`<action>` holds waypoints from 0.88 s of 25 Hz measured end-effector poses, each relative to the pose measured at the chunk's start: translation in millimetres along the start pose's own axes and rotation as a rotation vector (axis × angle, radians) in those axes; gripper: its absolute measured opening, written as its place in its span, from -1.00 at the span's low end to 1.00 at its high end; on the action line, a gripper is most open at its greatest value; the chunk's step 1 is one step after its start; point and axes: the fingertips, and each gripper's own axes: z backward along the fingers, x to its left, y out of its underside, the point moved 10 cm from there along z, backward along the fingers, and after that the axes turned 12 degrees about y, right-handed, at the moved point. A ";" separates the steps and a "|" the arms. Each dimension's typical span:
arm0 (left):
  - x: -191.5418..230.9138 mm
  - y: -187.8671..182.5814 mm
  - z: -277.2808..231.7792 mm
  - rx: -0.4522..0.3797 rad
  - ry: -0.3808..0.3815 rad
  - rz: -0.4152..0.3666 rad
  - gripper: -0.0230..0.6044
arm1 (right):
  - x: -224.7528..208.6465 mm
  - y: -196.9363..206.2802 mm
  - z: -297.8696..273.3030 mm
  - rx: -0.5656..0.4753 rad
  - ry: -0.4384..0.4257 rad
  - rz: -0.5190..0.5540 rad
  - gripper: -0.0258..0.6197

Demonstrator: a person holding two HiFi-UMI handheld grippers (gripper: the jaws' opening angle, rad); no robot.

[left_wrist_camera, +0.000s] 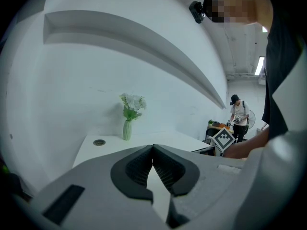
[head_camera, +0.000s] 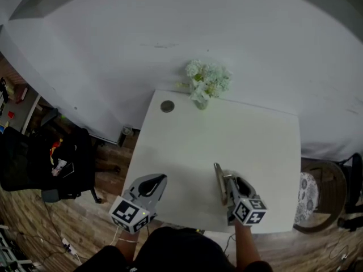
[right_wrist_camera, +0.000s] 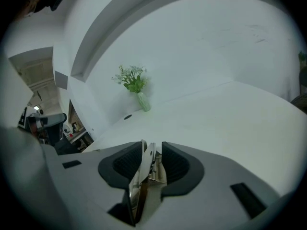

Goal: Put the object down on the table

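Thin metal tongs [head_camera: 218,181] stand on edge between the jaws of my right gripper [head_camera: 228,179], low over the near right part of the white table [head_camera: 227,135]. In the right gripper view the tongs [right_wrist_camera: 144,176] lean against the left pad, and a gap shows between them and the right pad, so my right gripper [right_wrist_camera: 152,145] is open around them. My left gripper [head_camera: 160,178] hovers at the table's near left edge. In its own view the left gripper [left_wrist_camera: 153,148] is shut, with nothing in it.
A vase of white flowers [head_camera: 207,84] stands at the table's far edge, with a round grommet [head_camera: 167,106] to its left. A black chair [head_camera: 51,163] is left of the table and a round seat [head_camera: 317,197] right of it. A person [left_wrist_camera: 238,116] stands far off.
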 end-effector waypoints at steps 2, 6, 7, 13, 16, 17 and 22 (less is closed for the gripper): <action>-1.4 -0.6 -0.9 -0.008 0.005 -0.003 -0.93 | -1.5 -4.4 6.5 -0.027 0.017 -0.003 -0.53; -4.8 -3.1 -3.9 -0.018 0.024 -0.015 -0.93 | -2.3 -17.1 27.4 -0.098 0.028 -0.023 -0.55; -5.9 -3.8 -5.2 -0.020 0.030 -0.018 -0.93 | -2.8 -19.8 32.7 -0.116 0.027 -0.030 -0.56; -12.8 -8.3 -14.2 -0.030 0.074 -0.037 -0.93 | -2.2 -35.0 68.4 -0.233 0.036 -0.056 -0.80; -17.1 -11.3 -18.5 -0.037 0.095 -0.048 -0.93 | -1.7 -40.5 84.3 -0.281 0.040 -0.061 -0.91; -18.6 -12.0 -20.0 -0.039 0.101 -0.052 -0.93 | -1.2 -42.5 89.2 -0.294 0.040 -0.060 -0.92; -24.9 -13.6 -24.5 -0.050 0.130 -0.055 -0.93 | 3.4 -51.3 110.8 -0.346 0.037 -0.050 -0.92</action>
